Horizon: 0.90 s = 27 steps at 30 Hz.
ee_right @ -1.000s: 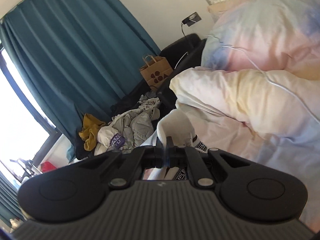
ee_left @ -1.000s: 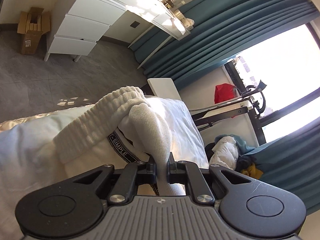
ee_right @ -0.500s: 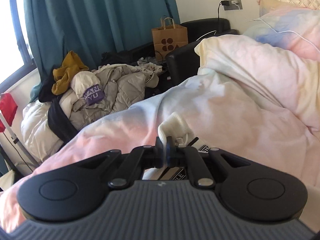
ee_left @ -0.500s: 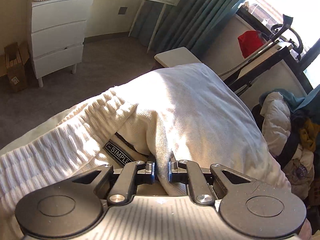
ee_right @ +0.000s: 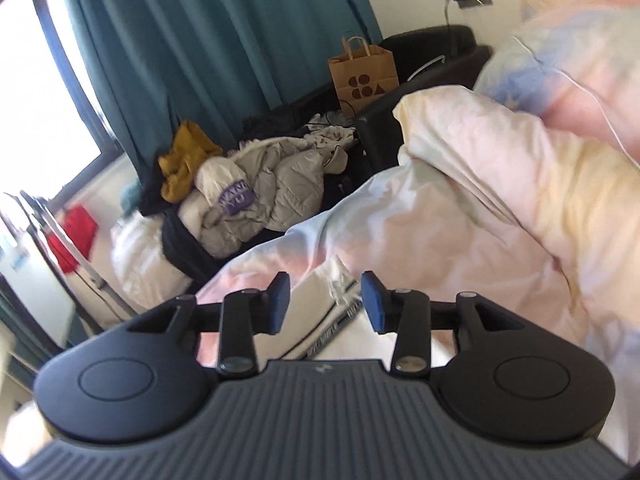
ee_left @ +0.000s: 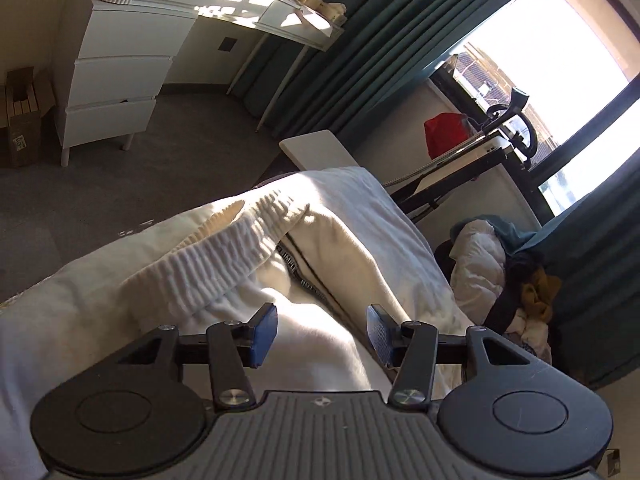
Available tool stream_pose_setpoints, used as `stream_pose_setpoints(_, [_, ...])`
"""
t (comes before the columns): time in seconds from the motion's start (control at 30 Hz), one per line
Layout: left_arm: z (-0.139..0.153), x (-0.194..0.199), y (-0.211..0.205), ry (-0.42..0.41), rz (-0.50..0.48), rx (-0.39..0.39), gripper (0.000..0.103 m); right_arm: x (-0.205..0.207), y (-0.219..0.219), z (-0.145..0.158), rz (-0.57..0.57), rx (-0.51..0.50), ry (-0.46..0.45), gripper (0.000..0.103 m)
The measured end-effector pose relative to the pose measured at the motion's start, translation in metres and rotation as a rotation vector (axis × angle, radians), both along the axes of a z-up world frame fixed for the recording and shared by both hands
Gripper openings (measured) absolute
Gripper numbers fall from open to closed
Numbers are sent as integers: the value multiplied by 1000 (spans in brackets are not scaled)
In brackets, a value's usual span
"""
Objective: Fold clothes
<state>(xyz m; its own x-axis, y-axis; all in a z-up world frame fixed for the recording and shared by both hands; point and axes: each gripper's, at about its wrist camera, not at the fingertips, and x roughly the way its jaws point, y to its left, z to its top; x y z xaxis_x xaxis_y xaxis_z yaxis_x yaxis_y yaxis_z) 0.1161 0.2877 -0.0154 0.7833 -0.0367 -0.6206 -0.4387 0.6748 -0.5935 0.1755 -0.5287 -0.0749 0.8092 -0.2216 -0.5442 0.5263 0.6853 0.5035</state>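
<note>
A cream-white garment [ee_left: 344,240] with a ribbed waistband [ee_left: 208,256] and a black lettered band [ee_left: 308,276] lies folded on the bed. My left gripper [ee_left: 322,334] hovers open just above its near fold, blue pads [ee_left: 264,334] apart and holding nothing. In the right wrist view a small part of the same garment [ee_right: 340,292] with its lettered band [ee_right: 332,326] shows between and below the fingers. My right gripper [ee_right: 324,300] is open too, free of the cloth.
A pastel duvet [ee_right: 480,208] covers the bed. A clothes pile [ee_right: 248,192] and a paper bag [ee_right: 362,76] sit by teal curtains [ee_right: 208,40]. White drawers [ee_left: 116,84], a cardboard box [ee_left: 22,116] and an exercise bike [ee_left: 496,132] stand beyond the bed.
Both grippers were shut on the white garment; both have opened and let it go. The garment now rests on the bed.
</note>
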Motion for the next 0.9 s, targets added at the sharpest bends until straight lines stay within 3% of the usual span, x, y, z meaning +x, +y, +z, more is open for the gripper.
stream_pose_setpoints(0.1, [-20, -44, 4, 38, -4, -65, 56, -47, -10, -7, -27, 106, -31, 44])
stream_pose_setpoints(0.27, [-72, -83, 23, 97, 62, -322, 57, -111, -24, -34, -72, 297, -73, 44])
stream_pose_setpoints(0.4, [-94, -76, 30, 93, 99, -378, 61, -123, -26, -74, -87, 412, -48, 44])
stream_pose_setpoints(0.53, [-108, -51, 33, 63, 116, -381, 63, -108, -29, -99, -85, 446, -59, 45])
stream_pose_setpoints(0.57, [-112, -42, 33, 56, 121, -379, 63, -102, -30, -104, -82, 451, -67, 49])
stream_pose_setpoints(0.6, [-115, -34, 33, 52, 127, -380, 63, -96, -31, -109, -85, 454, -79, 64])
stream_pose_setpoints(0.63, [-118, -26, 34, 49, 134, -381, 64, -91, -32, -115, -90, 456, -93, 68])
stream_pose_setpoints(0.73, [-121, 2, 34, 44, 147, -342, 61, -80, -30, -121, -95, 409, -167, 71])
stream_pose_setpoints(0.77, [-119, 8, 33, 57, 146, -314, 57, -76, -29, -121, -99, 375, -178, 71])
stream_pose_setpoints(0.83, [-110, 18, 29, 82, 130, -244, 37, -72, -27, -118, -118, 320, -177, 65])
stream_pose_setpoints(0.9, [-97, 18, 28, 83, 115, -201, 19, -71, -24, -112, -128, 261, -163, 39])
